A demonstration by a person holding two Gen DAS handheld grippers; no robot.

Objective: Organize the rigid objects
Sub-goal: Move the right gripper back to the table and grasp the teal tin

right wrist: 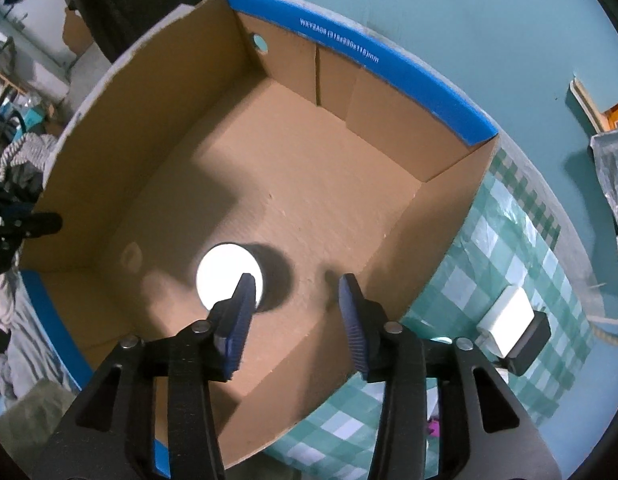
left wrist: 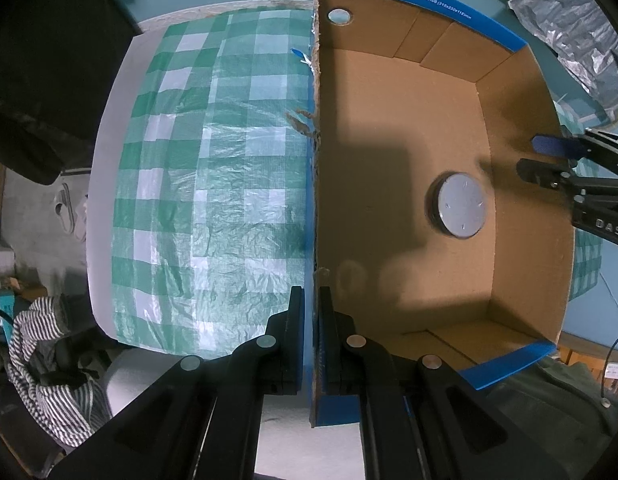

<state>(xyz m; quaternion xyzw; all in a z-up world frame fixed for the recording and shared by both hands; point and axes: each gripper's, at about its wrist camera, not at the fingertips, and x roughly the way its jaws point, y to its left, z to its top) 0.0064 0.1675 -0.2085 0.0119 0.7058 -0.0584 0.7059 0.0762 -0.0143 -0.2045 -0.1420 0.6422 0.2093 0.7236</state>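
An open cardboard box with blue rims stands on a green checked tablecloth. A round can with a pale lid stands upright on the box floor; it also shows in the right wrist view. My left gripper is shut on the box's near side wall. My right gripper is open and empty, above the box floor just right of the can. It shows in the left wrist view at the box's right wall.
A white block next to a black block lies on the cloth right of the box. A silver foil bag lies at the far right. Striped cloth hangs off the table's left side.
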